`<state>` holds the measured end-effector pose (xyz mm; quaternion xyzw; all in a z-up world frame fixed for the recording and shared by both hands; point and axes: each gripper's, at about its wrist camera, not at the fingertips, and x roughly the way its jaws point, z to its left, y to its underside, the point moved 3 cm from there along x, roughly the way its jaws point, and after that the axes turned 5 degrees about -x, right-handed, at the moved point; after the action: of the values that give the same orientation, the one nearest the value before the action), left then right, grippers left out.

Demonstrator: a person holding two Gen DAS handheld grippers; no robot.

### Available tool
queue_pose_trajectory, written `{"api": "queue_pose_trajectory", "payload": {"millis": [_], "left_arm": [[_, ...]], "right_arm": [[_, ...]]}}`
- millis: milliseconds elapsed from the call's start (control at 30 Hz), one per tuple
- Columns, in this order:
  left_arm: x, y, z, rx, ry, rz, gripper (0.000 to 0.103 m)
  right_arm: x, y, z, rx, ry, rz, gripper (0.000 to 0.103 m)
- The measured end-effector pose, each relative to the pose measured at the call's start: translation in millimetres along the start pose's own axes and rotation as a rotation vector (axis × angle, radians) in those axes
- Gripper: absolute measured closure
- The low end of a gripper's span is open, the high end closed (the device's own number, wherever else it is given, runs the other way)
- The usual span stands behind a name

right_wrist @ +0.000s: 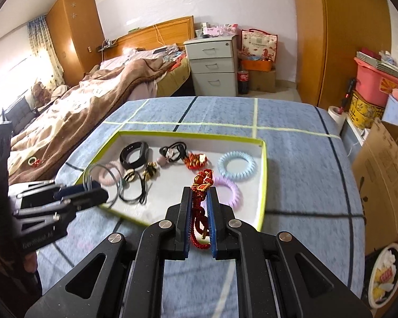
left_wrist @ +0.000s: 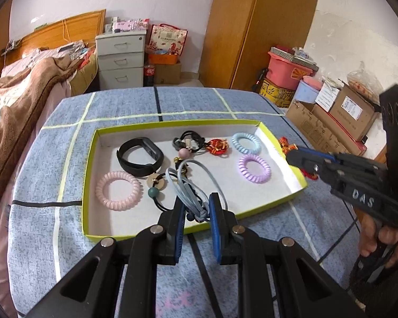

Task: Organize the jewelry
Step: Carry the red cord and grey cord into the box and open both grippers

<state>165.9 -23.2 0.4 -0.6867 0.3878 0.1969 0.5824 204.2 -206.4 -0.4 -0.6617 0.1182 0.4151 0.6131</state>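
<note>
A: What does the left tool have?
B: It pinches a bundle of grey-blue cord loops between its blue pads, at the six o'clock edge of the yellow-rimmed tray.
A: And the right tool?
B: Its pads are pressed onto a red knotted charm, which sticks out toward twelve o'clock over the tray's near rim.
A: What lies in the tray?
B: A black wristband near eleven o'clock, a pink coil tie at eight o'clock, a blue coil tie at two o'clock and a purple coil tie just below it at three.
A: Where does the tray rest?
B: On the surface, on a blue checked cloth.
</note>
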Motion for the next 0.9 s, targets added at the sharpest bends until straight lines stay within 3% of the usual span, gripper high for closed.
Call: {"api": "queue_pose_trajectory", "payload": {"millis": [433,900], "left_arm": [[26,-1,24,-0.052,-0.029,0.052,0.085],[35,3,33,-0.096,-0.015,0.088,0.084]], "right_arm": [[63,-13,8,-0.031,-0.048,0.099,0.092],[86,-6,14,-0.069,-0.036,0.164,0.092]]}}
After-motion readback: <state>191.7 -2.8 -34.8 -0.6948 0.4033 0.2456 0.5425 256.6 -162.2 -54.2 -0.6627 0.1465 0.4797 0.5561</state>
